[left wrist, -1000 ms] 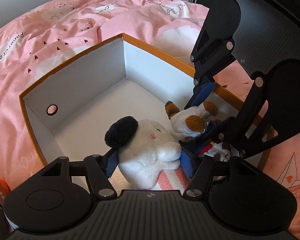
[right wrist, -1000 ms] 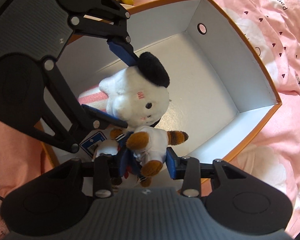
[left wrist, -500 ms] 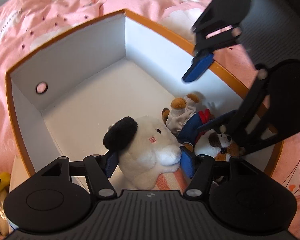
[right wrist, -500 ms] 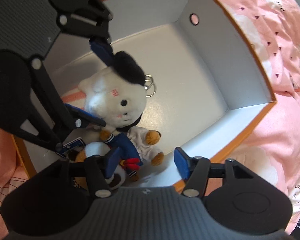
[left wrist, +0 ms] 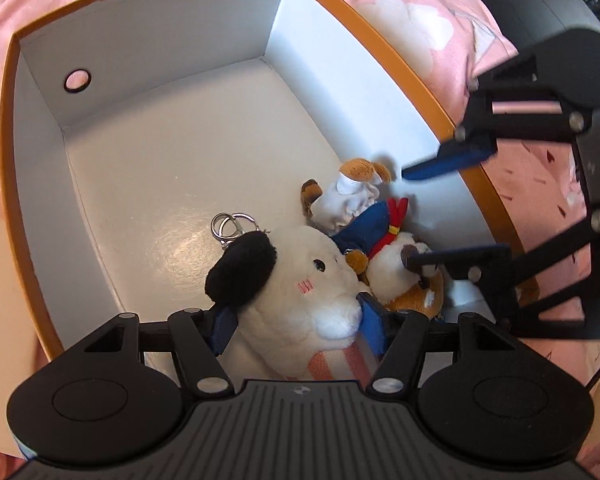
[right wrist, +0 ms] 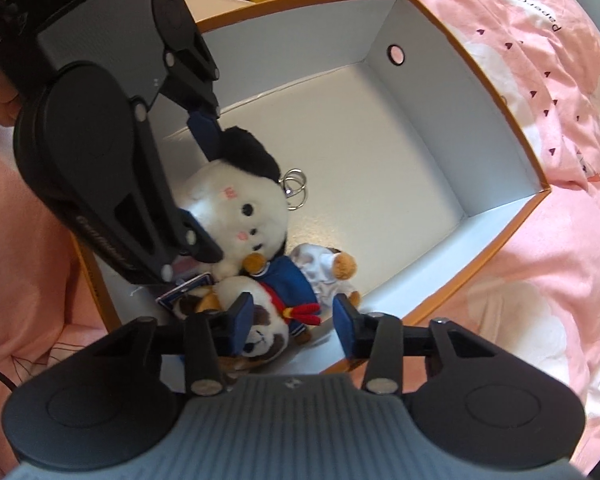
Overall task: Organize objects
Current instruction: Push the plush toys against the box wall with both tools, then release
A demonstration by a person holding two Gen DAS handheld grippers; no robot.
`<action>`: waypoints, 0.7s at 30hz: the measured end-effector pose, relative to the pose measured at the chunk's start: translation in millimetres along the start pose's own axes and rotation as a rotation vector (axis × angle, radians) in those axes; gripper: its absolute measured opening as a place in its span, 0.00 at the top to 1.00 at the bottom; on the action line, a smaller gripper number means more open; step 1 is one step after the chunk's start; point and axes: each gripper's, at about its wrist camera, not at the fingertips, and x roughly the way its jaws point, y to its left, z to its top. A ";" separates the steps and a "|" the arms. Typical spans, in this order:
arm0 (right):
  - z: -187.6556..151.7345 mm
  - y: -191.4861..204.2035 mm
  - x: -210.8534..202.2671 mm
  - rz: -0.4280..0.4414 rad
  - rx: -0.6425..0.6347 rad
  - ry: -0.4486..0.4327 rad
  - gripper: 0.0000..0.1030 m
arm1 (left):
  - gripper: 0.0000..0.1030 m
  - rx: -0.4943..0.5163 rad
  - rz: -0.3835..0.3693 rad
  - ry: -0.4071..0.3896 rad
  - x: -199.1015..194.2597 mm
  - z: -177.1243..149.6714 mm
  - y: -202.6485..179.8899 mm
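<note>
While I work over the box point(left wrist: 32, 216), these hold:
Surface: pink printed bedspread point(right wrist: 548, 280) under the box.
Box: orange outside, smooth white inside.
Left gripper point(left wrist: 296, 320): my jaws clamp the fluffy white plush dog point(left wrist: 296, 280) in the box's near corner.
Right gripper point(right wrist: 292, 320): jaws wide, above the sailor plush point(right wrist: 296, 280) lying beside the dog.
Keyring point(left wrist: 230, 226): metal, on the box floor.
</note>
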 end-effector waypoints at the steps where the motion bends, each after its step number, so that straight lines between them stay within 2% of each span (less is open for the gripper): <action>1: -0.5 0.7 1.8 0.007 0.003 0.005 0.63 | 0.30 -0.007 -0.002 -0.011 0.2 -1.7 0.2; 5: -1.6 2.8 9.6 0.051 0.029 0.024 0.79 | 0.30 -0.001 0.013 -0.035 2.3 -9.1 -3.1; 10: 0.1 6.2 17.6 0.054 0.041 0.055 0.80 | 0.29 0.048 0.051 -0.050 4.5 -7.8 -14.9; 16: -1.1 9.8 3.6 0.030 0.074 0.030 0.79 | 0.25 0.057 0.084 -0.087 -4.1 -5.1 -19.4; 21: -2.6 15.2 -9.4 0.007 0.100 -0.002 0.74 | 0.22 0.067 0.162 -0.132 -13.6 -10.7 -25.8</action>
